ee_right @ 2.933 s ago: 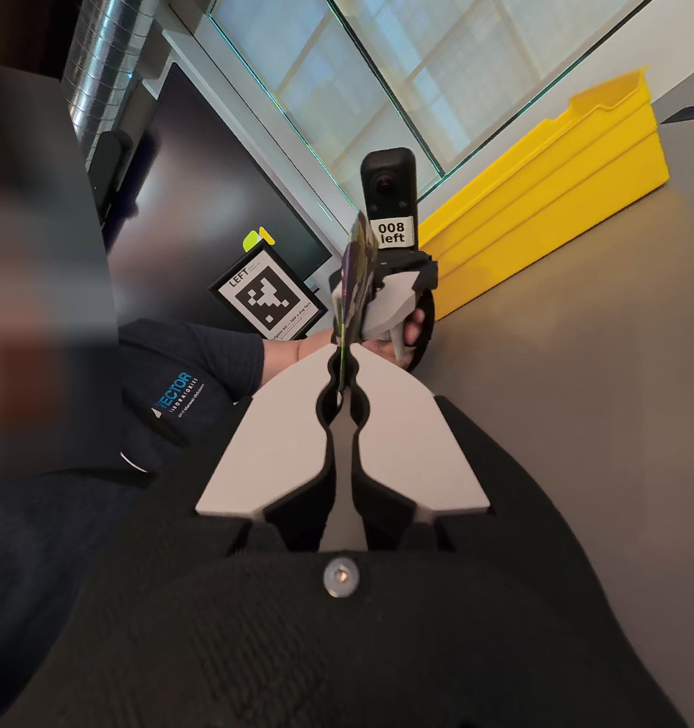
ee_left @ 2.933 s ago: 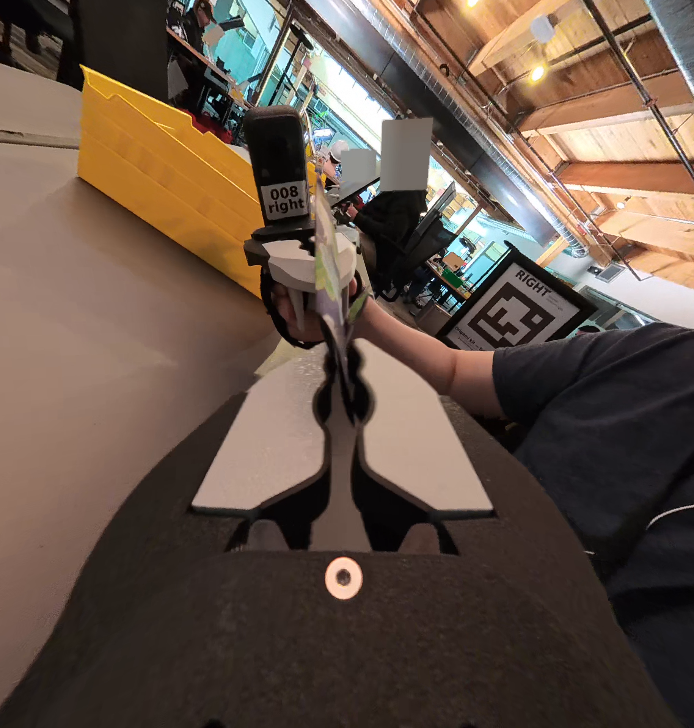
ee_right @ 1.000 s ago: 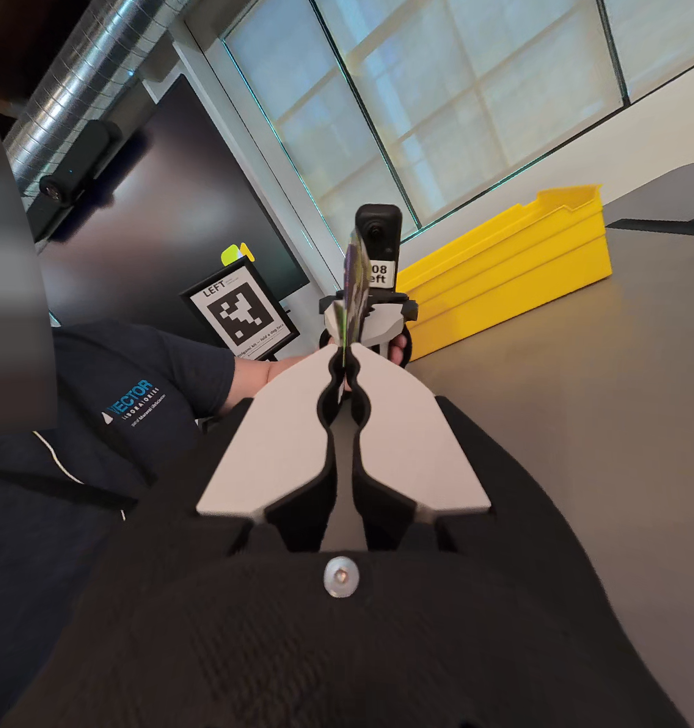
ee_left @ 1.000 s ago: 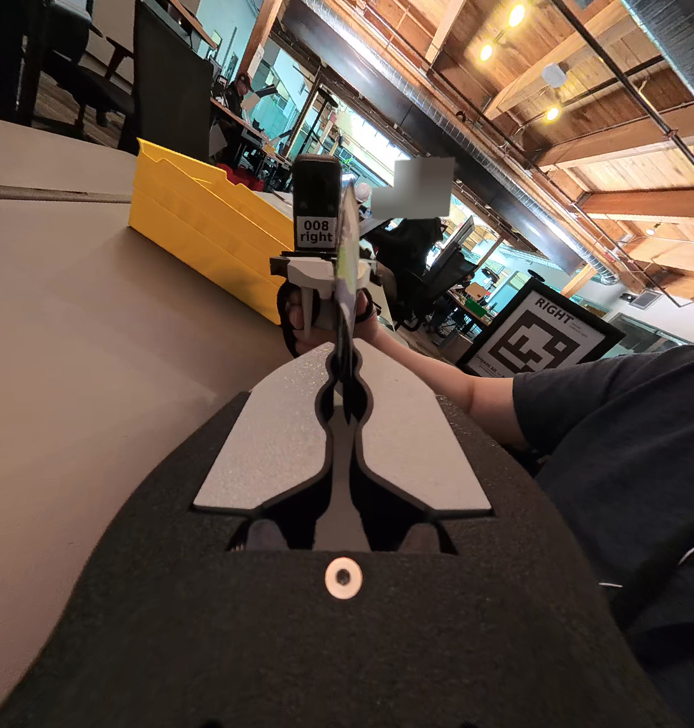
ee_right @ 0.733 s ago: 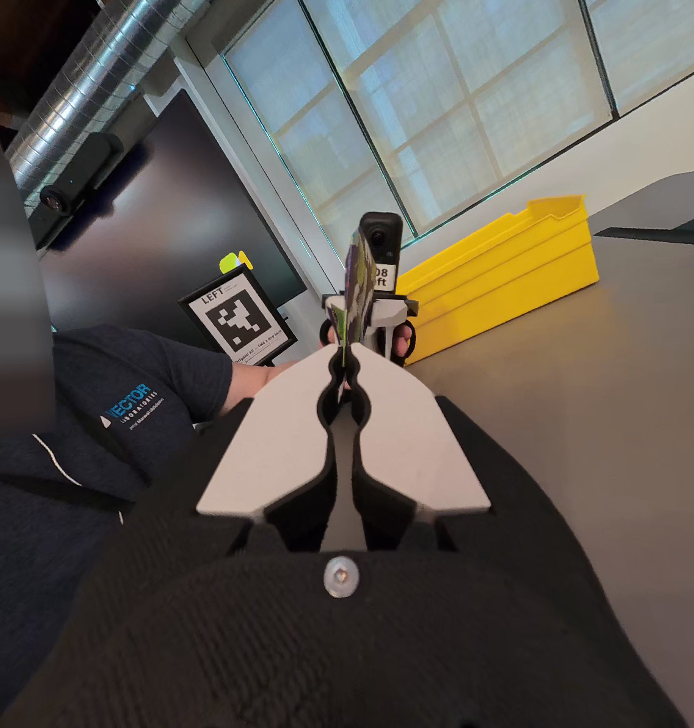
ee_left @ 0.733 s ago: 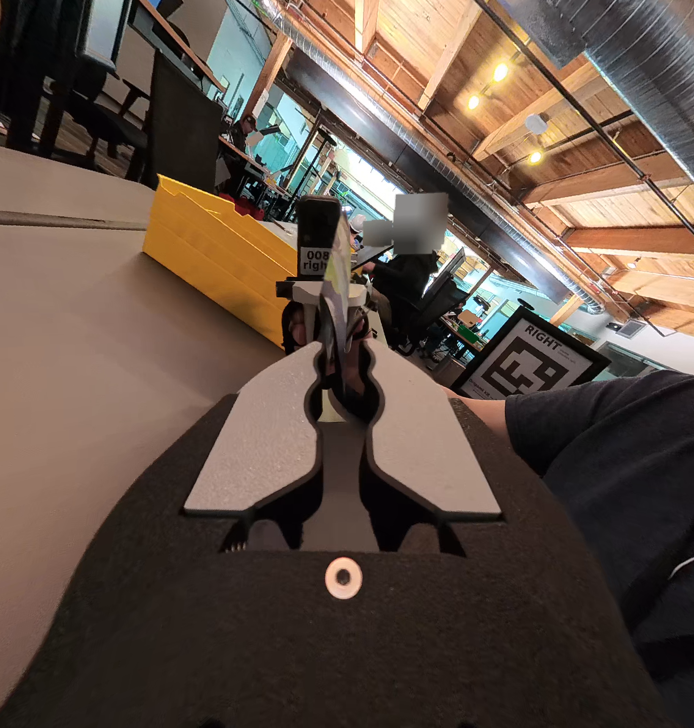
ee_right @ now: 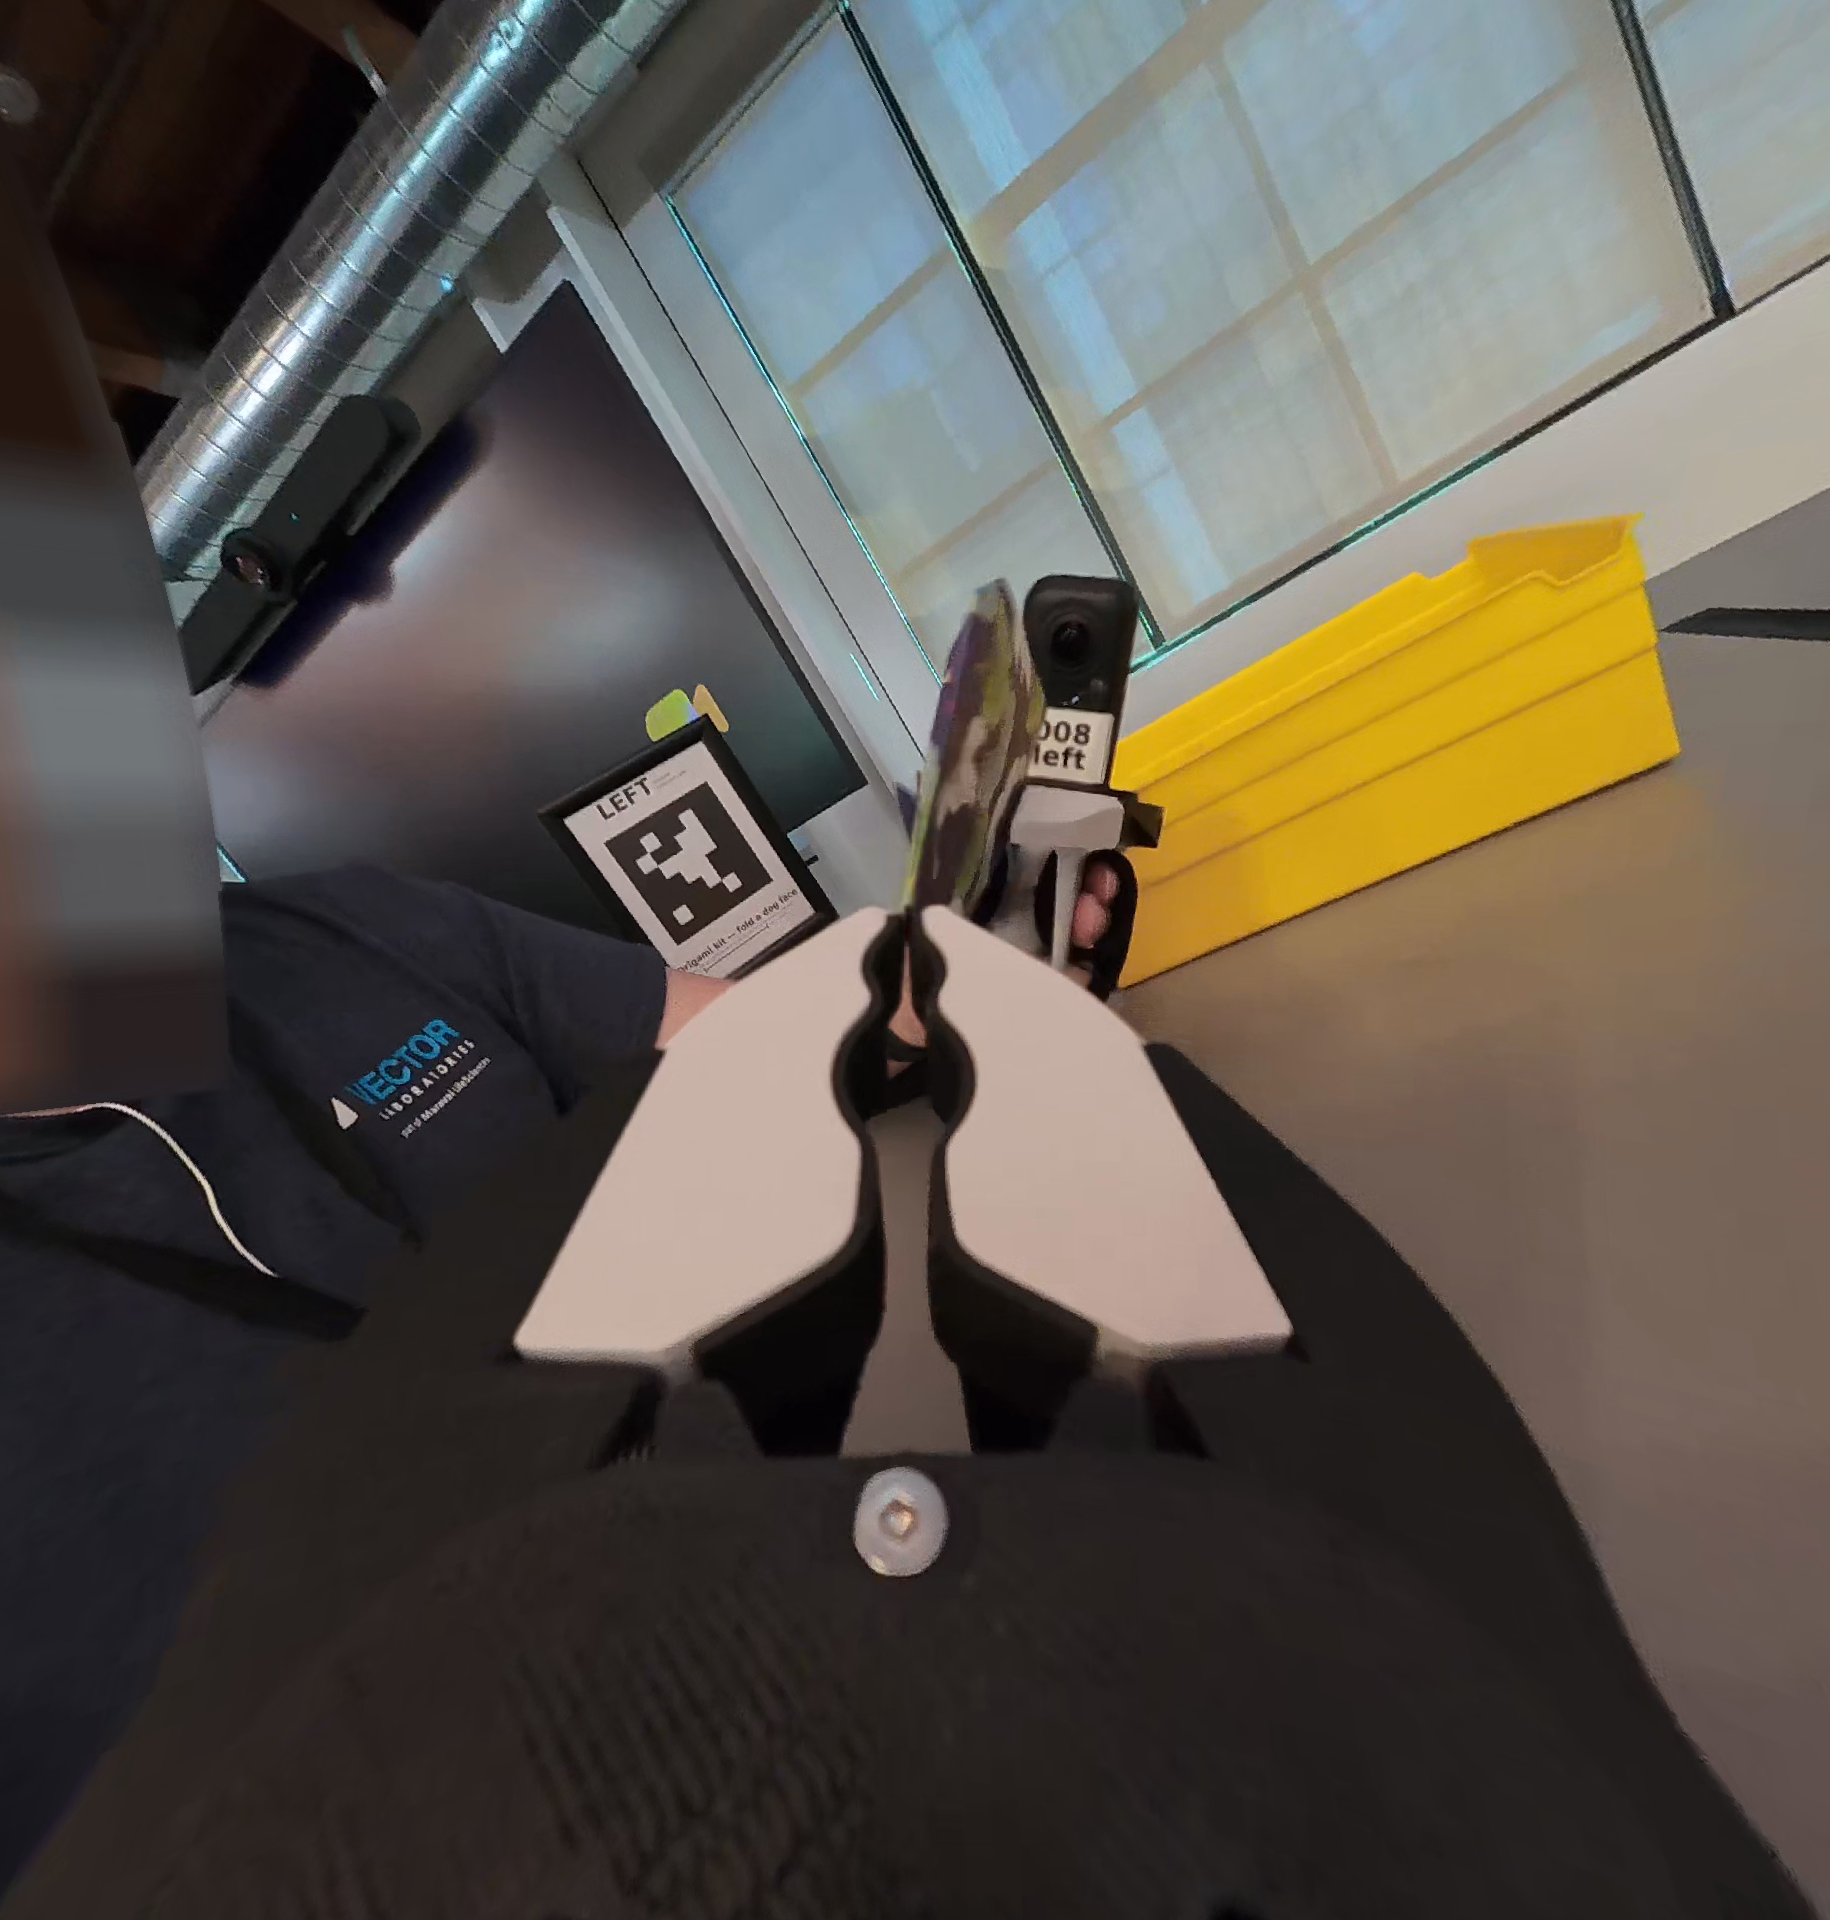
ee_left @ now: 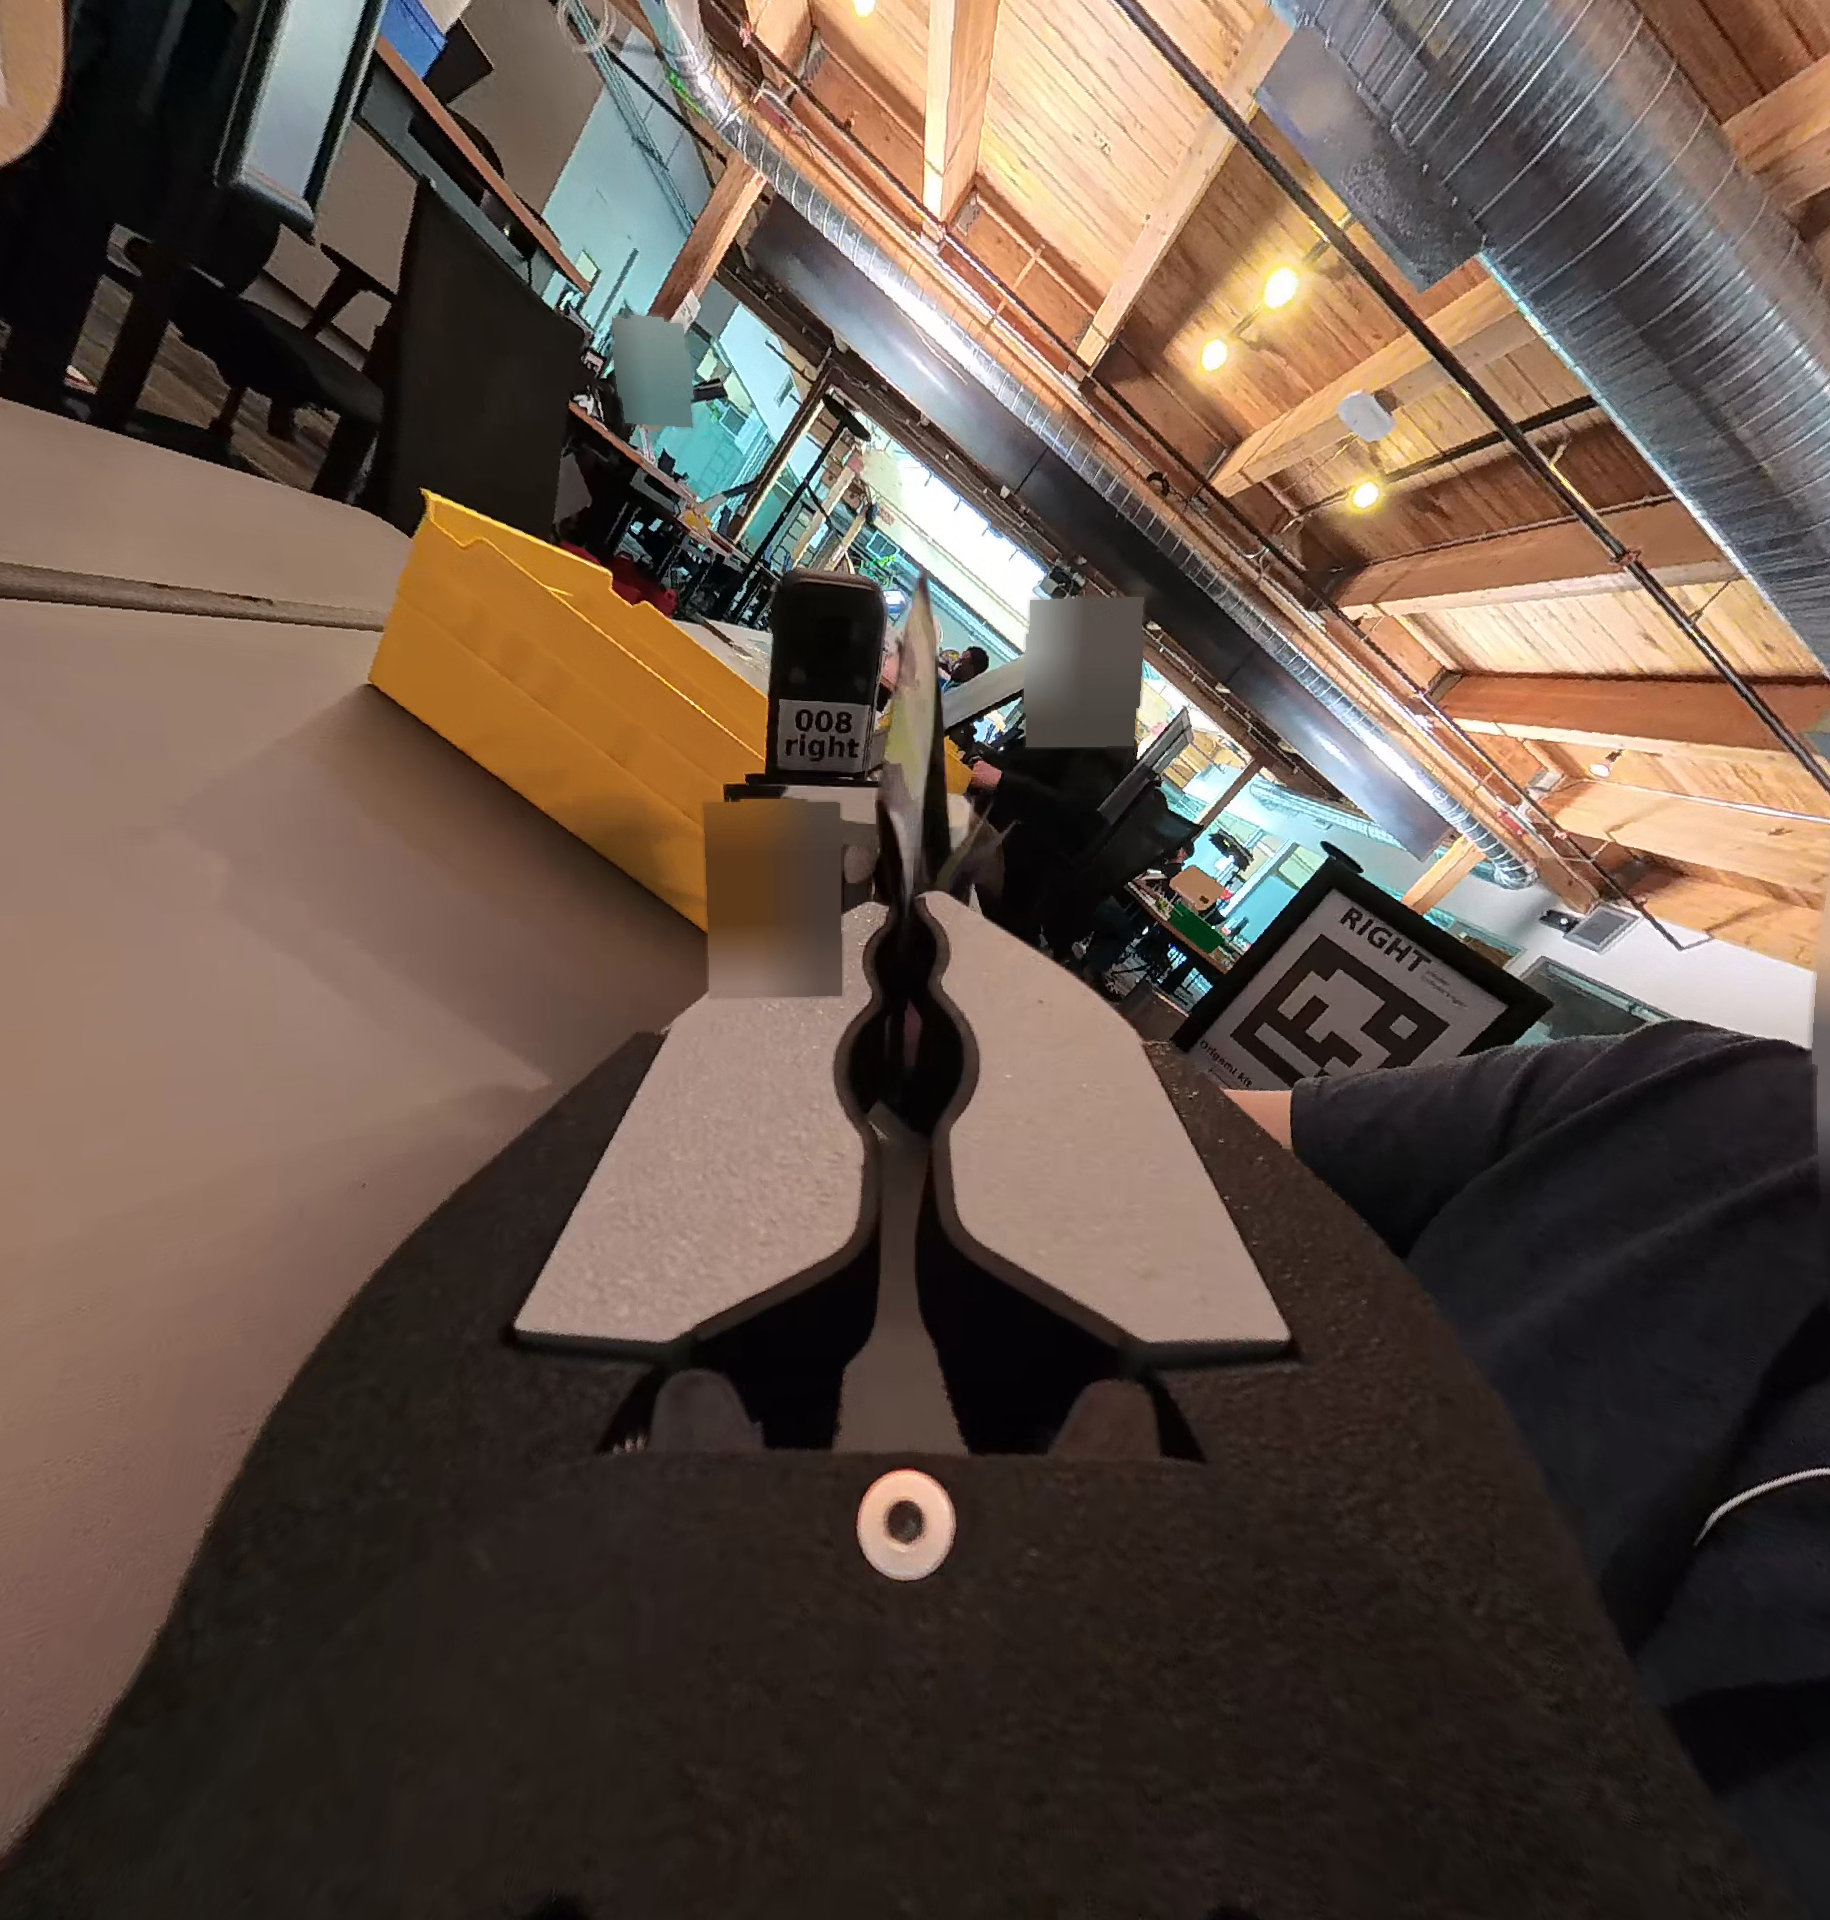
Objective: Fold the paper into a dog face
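- We hold the paper [ee_right: 968,769] upright in mid-air above the table [ee_right: 1617,1039], between the two grippers.
- Our right gripper [ee_right: 906,920] is closed on the paper's near edge.
- Our left gripper [ee_left: 906,914] is closed on the opposite edge.
- Each gripper's camera carries a white label; its writing is not reproduced.
- A yellow bin [ee_right: 1410,748] lies on the table beyond.
- Two framed marker signs [ee_left: 1347,1008] [ee_right: 693,862] stand nearby.

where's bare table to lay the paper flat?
Both grippers, left gripper and right gripper, pinch the paper in the air. Bare grey table runs from the yellow bin toward the right gripper, and likewise beside the left. Crowded: the person's side, with framed marker cards.
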